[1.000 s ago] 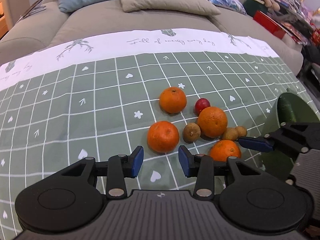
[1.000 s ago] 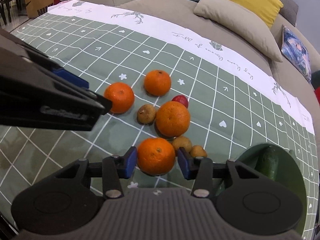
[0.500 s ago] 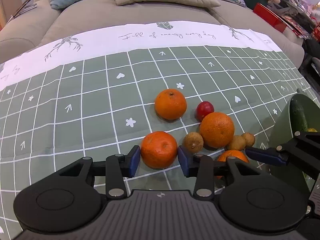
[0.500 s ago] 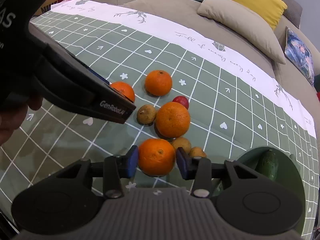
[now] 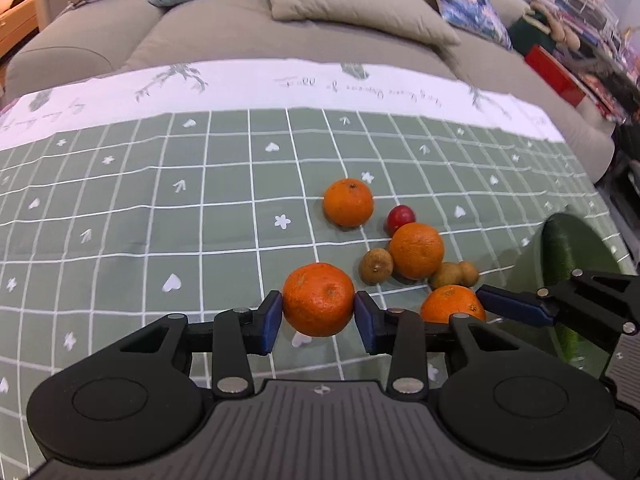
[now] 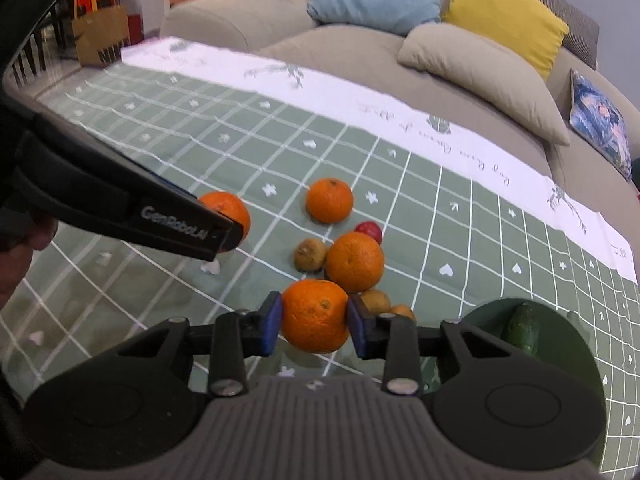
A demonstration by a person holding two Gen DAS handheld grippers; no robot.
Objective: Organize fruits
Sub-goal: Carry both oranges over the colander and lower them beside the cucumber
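Oranges sit pinched in both sets of jaws: the left gripper [image 5: 319, 317] has just closed on one orange [image 5: 319, 299], the right gripper [image 6: 314, 322] on another orange [image 6: 316, 315], blue pads pressing each fruit's sides. Two more oranges [image 5: 416, 250], a red fruit [image 5: 400, 218] and brown fruits [image 5: 376, 265] lie just beyond on the checked tabletop [image 5: 160, 220]. A green bowl [image 6: 560, 360] holding a cucumber [image 6: 522, 330] stands at the near right.

The right gripper [image 6: 314, 322] has just been closing, its blue pads pressed on an orange [image 6: 316, 315]; beyond it lie a bigger orange [image 6: 355, 261], a brown fruit [image 6: 309, 255] and a red one [image 6: 370, 231] — the green bowl [image 6: 560, 360] at right holds a cucumber [image 6: 522, 330]; the left gripper [image 6: 216, 236] enters from the left, against another orange [image 6: 228, 210].
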